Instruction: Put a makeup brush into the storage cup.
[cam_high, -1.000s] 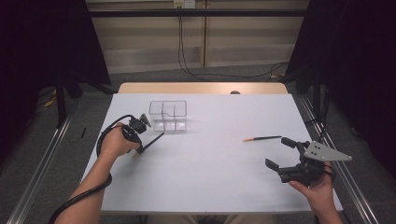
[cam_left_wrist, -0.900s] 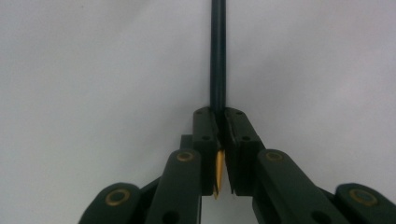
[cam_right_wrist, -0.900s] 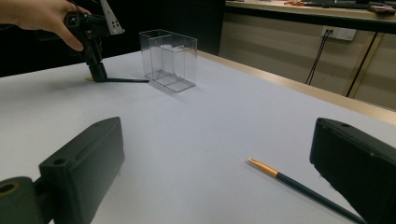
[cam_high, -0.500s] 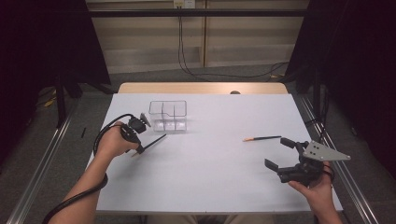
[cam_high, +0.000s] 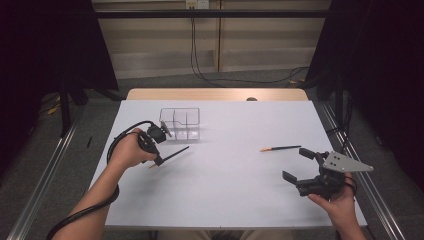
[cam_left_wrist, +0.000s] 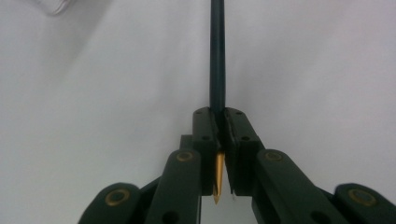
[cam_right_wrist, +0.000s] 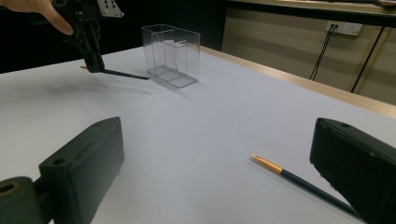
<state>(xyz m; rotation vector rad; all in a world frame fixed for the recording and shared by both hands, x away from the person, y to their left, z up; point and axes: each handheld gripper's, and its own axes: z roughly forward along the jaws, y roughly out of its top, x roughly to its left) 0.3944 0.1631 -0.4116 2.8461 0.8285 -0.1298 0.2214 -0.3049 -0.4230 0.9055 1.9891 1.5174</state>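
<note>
Two pencils and one clear box (cam_high: 180, 123) are here. Left tongs (cam_high: 158, 161) clamp one pencil (cam_high: 175, 154); right tongs (cam_high: 296, 167) gape empty near the other pencil (cam_high: 281, 148).

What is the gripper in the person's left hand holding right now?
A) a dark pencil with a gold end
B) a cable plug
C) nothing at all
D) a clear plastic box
A: the left gripper is clamped on the dark pencil, while the clear box stands apart on the table.
</note>
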